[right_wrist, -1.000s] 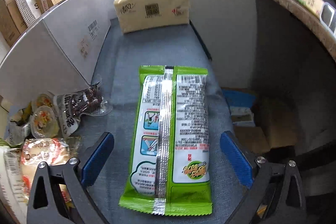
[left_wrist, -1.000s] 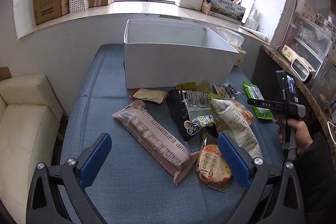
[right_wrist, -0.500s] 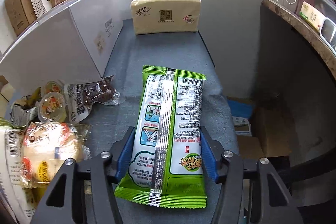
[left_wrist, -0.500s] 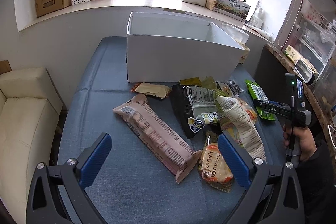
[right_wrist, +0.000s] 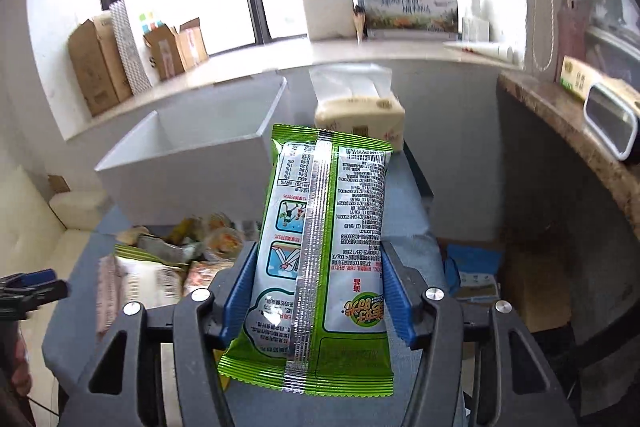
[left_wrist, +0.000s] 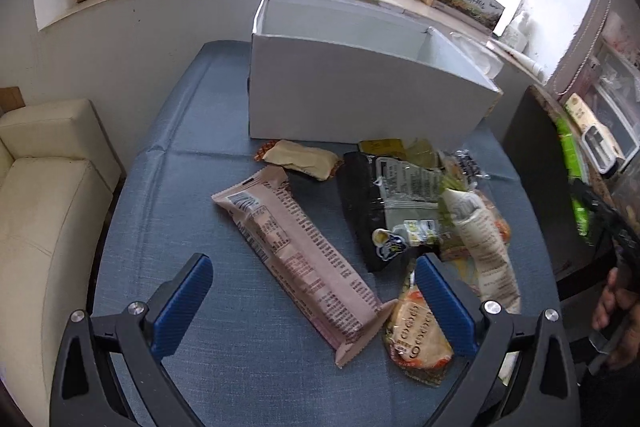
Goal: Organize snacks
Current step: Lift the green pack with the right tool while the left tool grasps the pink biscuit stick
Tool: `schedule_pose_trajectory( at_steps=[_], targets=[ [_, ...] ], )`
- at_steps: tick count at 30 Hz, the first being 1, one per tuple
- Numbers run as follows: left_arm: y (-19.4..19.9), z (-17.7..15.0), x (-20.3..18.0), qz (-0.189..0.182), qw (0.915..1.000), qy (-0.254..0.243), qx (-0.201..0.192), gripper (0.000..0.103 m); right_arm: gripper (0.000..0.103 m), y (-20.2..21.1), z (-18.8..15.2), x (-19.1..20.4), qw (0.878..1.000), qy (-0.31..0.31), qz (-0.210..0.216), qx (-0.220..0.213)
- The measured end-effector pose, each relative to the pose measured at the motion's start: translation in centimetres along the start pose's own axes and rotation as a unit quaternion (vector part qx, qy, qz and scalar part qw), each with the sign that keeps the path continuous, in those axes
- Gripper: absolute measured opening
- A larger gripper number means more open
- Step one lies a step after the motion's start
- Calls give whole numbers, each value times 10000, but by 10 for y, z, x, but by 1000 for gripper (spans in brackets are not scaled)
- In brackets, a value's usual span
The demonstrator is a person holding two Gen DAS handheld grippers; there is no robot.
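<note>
The right gripper [right_wrist: 316, 291] clamps the long green foil snack packet [right_wrist: 320, 239] by its sides, raised to clear the open white cardboard box [right_wrist: 192, 167] near the table's far edge, while the left gripper [left_wrist: 312, 303] hovers spread over the pink wrapper [left_wrist: 300, 255].

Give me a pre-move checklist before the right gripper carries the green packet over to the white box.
1. Grip: the right gripper is shut on the green packet, pads on both long edges: ok.
2. Packet off the blue tablecloth: lifted, tilted up: ok.
3. White box open on top, with room inside: ok.
4. Path to the box: the tissue pack stands beside the box, behind the packet; clearance: cannot tell.
5. Left gripper open, hanging over the pink packet, away from the box: ok.
6. Firmness of the hold for the swing: cannot tell.
</note>
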State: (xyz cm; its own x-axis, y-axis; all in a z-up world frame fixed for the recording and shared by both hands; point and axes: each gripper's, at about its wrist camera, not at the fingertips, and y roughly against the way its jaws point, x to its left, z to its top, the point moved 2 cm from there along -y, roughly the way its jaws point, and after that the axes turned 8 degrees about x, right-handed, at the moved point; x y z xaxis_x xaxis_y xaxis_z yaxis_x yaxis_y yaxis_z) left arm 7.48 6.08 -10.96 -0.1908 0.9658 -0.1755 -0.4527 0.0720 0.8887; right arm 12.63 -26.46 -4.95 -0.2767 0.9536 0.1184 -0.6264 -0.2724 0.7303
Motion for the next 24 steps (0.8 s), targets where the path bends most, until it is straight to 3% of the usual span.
schedule_pose_trajectory(
  at_steps=[4,9,11,15,18,19,20,24],
  targets=[
    [-31,13,7,546,9975,380,252,103,63,33,-7,11,9994,58,86,-327],
    [-67,19,10,594,9926,809,679,103,63,49,-14,22,9988,145,94,-448],
    [-78,17,5,604,9915,808,817,103,63,47,-16,23,9991,93,131,-393],
    [-84,11,-8,1080,9901,481,758,101,63,43,-19,26,9992,87,225,-315],
    [-79,8,-12,1040,9919,381,622,89,63,41,-21,29,9991,112,279,-291],
    [-75,8,-13,1027,9926,325,564,69,63,41,-21,31,9991,117,291,-293],
    [-71,7,-14,1076,9922,287,556,62,63,41,-21,32,9990,130,311,-296],
    [-59,4,-11,930,9941,191,518,46,63,39,-23,37,9987,199,385,-279]
  ],
)
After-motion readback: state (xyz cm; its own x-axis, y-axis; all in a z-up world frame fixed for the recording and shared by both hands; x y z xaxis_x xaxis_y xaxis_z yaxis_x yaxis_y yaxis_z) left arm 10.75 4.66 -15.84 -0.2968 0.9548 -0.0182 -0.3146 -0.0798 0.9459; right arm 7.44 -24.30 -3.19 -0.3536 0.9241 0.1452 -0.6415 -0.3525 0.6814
